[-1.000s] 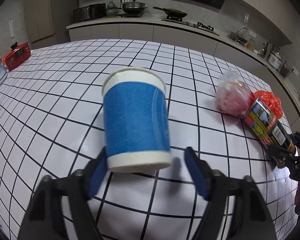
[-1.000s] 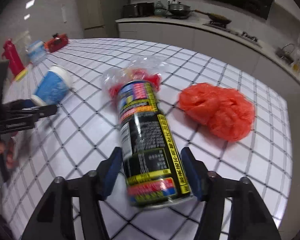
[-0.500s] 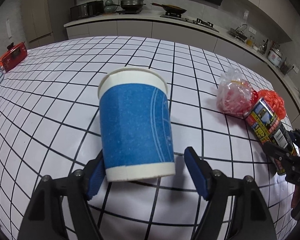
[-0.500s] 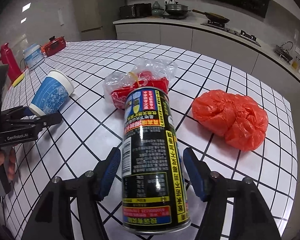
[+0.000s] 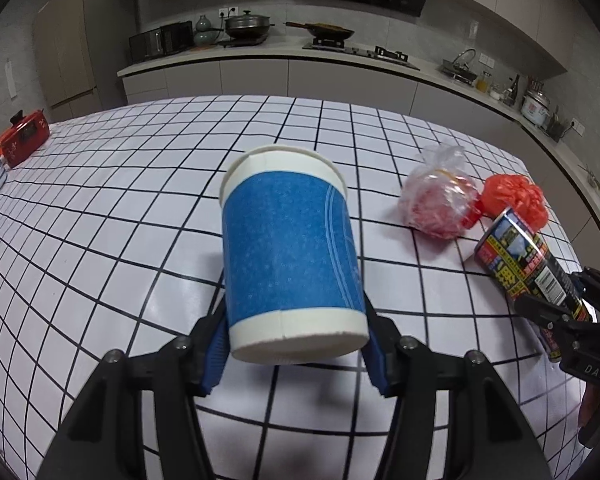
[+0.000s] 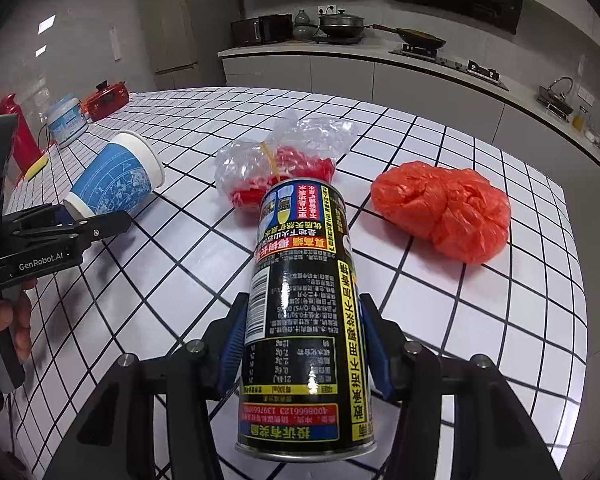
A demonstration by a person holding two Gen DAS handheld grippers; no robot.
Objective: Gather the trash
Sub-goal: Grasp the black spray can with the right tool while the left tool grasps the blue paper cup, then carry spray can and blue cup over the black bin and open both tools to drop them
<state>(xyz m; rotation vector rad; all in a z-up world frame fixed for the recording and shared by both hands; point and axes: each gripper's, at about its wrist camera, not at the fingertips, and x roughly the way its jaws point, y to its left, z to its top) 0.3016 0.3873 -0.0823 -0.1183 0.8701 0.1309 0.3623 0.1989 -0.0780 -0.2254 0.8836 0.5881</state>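
My left gripper (image 5: 296, 344) is shut on a blue and white paper cup (image 5: 288, 256), its rim pointing away, held above the checked table. The cup also shows in the right wrist view (image 6: 114, 180). My right gripper (image 6: 304, 344) is shut on a black drink can (image 6: 304, 312) with yellow and red print, lifted off the table; the can also shows in the left wrist view (image 5: 528, 260). A clear tied bag with red scraps (image 6: 276, 168) and a crumpled orange plastic bag (image 6: 444, 208) lie on the table beyond the can.
The white table with a black grid (image 5: 140, 184) ends at the right near the orange bag. A red box (image 5: 22, 138) and a white tub (image 6: 66, 120) stand at its far left. A kitchen counter (image 5: 300, 56) with pots runs behind.
Both grippers closed, the left on the cup and the right on the can, and both lifted them off the table.
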